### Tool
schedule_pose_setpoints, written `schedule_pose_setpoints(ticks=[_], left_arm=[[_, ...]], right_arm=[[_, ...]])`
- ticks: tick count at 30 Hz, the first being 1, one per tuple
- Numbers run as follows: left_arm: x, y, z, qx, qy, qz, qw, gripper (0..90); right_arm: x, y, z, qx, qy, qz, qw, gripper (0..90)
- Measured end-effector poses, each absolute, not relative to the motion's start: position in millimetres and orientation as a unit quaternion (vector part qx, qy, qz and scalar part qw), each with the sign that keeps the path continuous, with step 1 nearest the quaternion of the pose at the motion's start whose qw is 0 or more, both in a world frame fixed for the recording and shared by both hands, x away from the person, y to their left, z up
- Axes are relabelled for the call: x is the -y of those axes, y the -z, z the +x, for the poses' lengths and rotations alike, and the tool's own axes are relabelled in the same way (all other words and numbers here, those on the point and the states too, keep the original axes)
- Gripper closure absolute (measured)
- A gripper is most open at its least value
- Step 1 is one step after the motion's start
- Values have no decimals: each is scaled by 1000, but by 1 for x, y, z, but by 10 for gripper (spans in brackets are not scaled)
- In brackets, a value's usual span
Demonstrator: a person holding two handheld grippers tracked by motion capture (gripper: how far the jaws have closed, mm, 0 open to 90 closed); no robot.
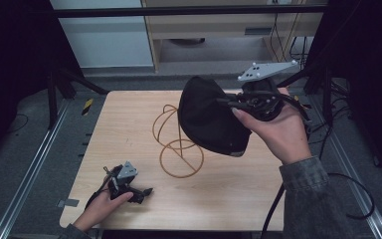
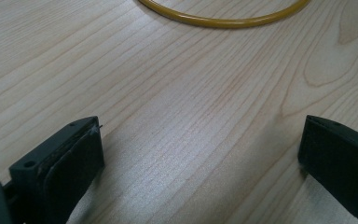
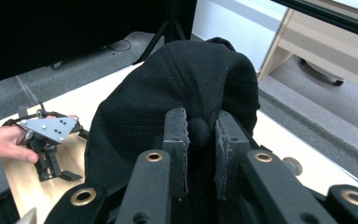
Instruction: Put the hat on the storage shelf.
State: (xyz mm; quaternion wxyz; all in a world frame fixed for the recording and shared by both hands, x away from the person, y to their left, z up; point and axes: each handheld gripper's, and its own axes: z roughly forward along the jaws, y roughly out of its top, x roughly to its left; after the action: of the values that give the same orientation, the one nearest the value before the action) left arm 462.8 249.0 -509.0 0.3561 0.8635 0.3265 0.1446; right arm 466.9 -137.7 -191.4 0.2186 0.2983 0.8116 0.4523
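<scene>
the right gripper [image 3: 200, 140] is pinching the black cap [image 1: 209, 117], holding it above the wire stand [image 1: 178, 144], likely for hanging. the left gripper [image 1: 132, 186], jaws spread, is resting on the table [image 1: 219, 199].

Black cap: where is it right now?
In the high view the black cap hangs off the table, pinched in the right gripper at centre-right, just above the yellow wire stand.

Matt black cloth cap [image 1: 209, 117], glossy yellow wire stand [image 1: 179, 149], pale smooth wood table [image 1: 219, 194]
</scene>
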Motion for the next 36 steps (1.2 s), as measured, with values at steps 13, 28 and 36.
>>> schedule_pose_setpoints(ticks=[13, 28, 36], left_arm=[[-249, 509, 463, -326, -145, 864, 356, 0], [-249, 509, 463, -326, -145, 864, 356, 0], [-249, 509, 463, -326, -145, 864, 356, 0]], right_arm=[[108, 184, 477, -824, -449, 277, 209, 775], [77, 172, 489, -832, -444, 264, 204, 775], [66, 178, 497, -839, -429, 265, 203, 774]])
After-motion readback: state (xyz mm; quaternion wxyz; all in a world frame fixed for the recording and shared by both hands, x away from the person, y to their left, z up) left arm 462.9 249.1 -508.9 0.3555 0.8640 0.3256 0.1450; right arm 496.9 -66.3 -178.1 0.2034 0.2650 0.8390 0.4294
